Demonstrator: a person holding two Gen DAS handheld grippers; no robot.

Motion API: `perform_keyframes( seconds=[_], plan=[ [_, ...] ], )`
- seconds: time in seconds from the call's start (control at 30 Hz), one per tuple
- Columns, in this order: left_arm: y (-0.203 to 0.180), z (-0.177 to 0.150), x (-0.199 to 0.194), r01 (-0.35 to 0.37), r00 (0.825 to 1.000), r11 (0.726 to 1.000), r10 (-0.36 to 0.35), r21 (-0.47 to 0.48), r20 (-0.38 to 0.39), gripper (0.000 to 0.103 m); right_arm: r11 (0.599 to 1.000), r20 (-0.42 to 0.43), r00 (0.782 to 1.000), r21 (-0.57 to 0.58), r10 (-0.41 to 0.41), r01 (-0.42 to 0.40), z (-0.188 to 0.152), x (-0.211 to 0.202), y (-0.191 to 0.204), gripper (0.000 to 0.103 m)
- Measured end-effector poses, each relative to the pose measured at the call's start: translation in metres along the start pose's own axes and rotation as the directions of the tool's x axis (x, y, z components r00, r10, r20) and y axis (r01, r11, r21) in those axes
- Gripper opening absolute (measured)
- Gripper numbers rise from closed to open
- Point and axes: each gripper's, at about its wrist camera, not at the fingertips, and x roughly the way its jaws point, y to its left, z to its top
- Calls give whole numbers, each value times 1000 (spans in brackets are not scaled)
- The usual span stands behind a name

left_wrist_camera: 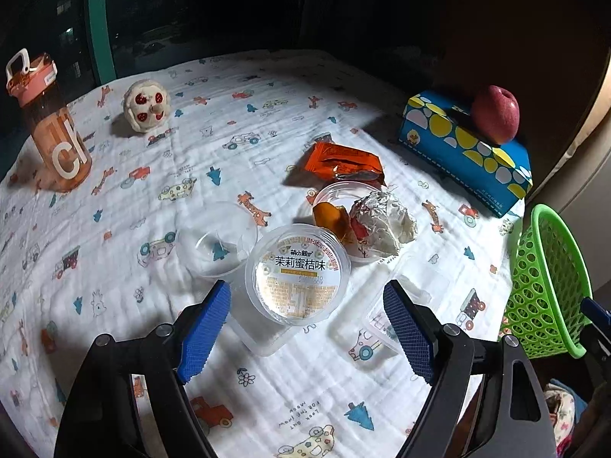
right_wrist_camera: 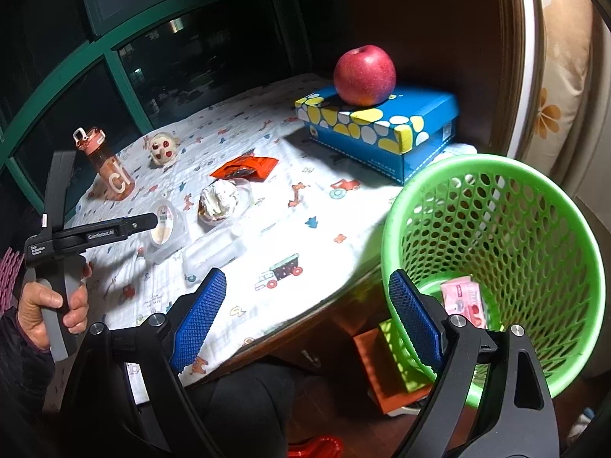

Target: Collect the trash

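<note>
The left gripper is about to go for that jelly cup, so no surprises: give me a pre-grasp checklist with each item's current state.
1. Left gripper open and empty: ok, blue pads wide apart, nothing between them.
2. Left gripper lined up with the labelled jelly cup: ok, the cup sits just ahead, between the finger lines.
3. Room beside the cup: not ok, an empty clear cup crowds one side and a clear cup of crumpled wrappers the other.
4. Cup empty or full: cannot tell.
5. Green mesh bin open to receive: ok, only a pink wrapper inside.
6. Right gripper free: ok, open and empty near the bin.
</note>
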Motion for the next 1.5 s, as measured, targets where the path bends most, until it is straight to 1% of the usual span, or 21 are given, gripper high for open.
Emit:
perform_keyframes(
  seconds=[0.13, 0.27, 0.33, 0.4, 0.53, 0.6, 0.67, 0.7, 0.87, 1.1, 1.3, 1.33, 1.43, 1.5],
  plan=[
    [3, 3, 15, -18, 1000, 998, 16, -62, -27, 79, 1000, -10, 1000, -3, 8, -8, -1, 5, 1, 86],
    [2, 6, 25, -48, 998, 995, 45, -86, -39, 80, 1000, -19, 1000, 2, 14, -14, -2, 8, -1, 86],
    [3, 8, 30, -67, 997, 993, 63, -100, -46, 82, 1000, -24, 1000, 5, 19, -19, -2, 11, -2, 86],
    [3, 10, 35, -86, 995, 990, 80, -112, -52, 82, 1000, -29, 999, 6, 22, -22, -3, 13, -2, 86],
    [6, 13, 42, -92, 995, 986, 85, -137, -56, 82, 1000, -38, 999, 4, 27, -27, -4, 16, -1, 86],
    [6, 14, 44, -85, 996, 986, 78, -140, -52, 76, 1000, -44, 999, 3, 29, -29, -5, 18, -1, 86],
    [6, 14, 44, -67, 997, 987, 60, -144, -53, 67, 999, -49, 998, 0, 33, -33, -5, 20, 1, 86],
    [6, 14, 44, -61, 997, 987, 54, -145, -52, 67, 999, -52, 998, -3, 35, -35, -5, 21, 2, 86],
    [5, 12, 32, -33, 999, 990, 29, -136, -28, 66, 999, -65, 997, -16, 44, -45, -5, 28, 9, 86],
    [7, 13, 4, 5, 1000, 993, -3, -118, 14, 66, 995, -96, 992, -45, 85, -90, -1, 47, 31, 86],
    [14, 12, -22, 3, 999, 996, 1, -88, 45, 66, 983, -127, 982, -94, 143, -155, 5, 71, 58, 87],
    [16, 12, -25, 0, 999, 996, 5, -87, 51, 66, 979, -134, 978, -105, 159, -174, 6, 77, 62, 90],
    [25, 11, -34, -2, 998, 996, 8, -93, 62, 66, 971, -149, 973, -134, 177, -197, 10, 92, 73, 94],
    [30, 10, -37, -9, 998, 995, 15, -100, 63, 66, 965, -172, 967, -151, 189, -215, 12, 103, 78, 94]
  ],
)
